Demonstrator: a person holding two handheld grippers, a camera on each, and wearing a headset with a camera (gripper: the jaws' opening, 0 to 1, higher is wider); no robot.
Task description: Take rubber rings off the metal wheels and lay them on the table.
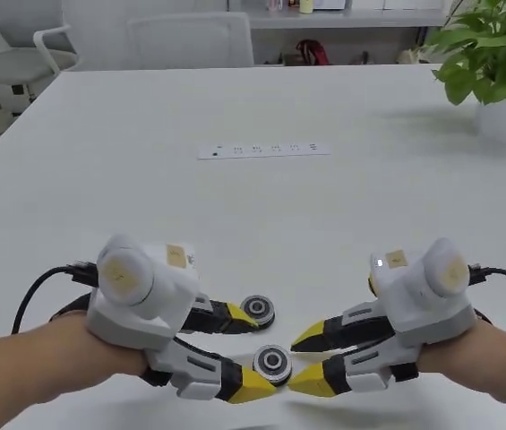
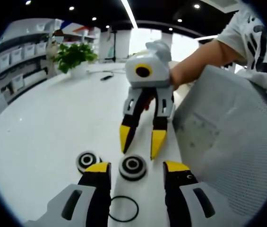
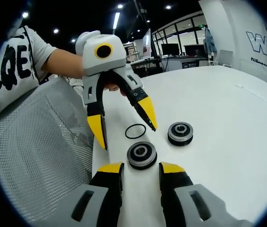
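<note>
Left gripper (image 1: pixel 255 349) fingers open; right gripper (image 1: pixel 299 360) fingers open; tips flank near metal wheel (image 1: pixel 272 363), likely to brace it and peel; second wheel (image 1: pixel 257 310) beside; loose rubber ring (image 3: pixel 135 131) flat on counter (image 1: pixel 235 179).

The left forearm (image 1: pixel 20 367) and right forearm (image 1: pixel 503 363) reach in low, turned toward each other. The left gripper (image 1: pixel 251 351) has its fingers spread wide. The right gripper (image 1: pixel 299 360) faces it, fingers parted less, tips close together.
</note>
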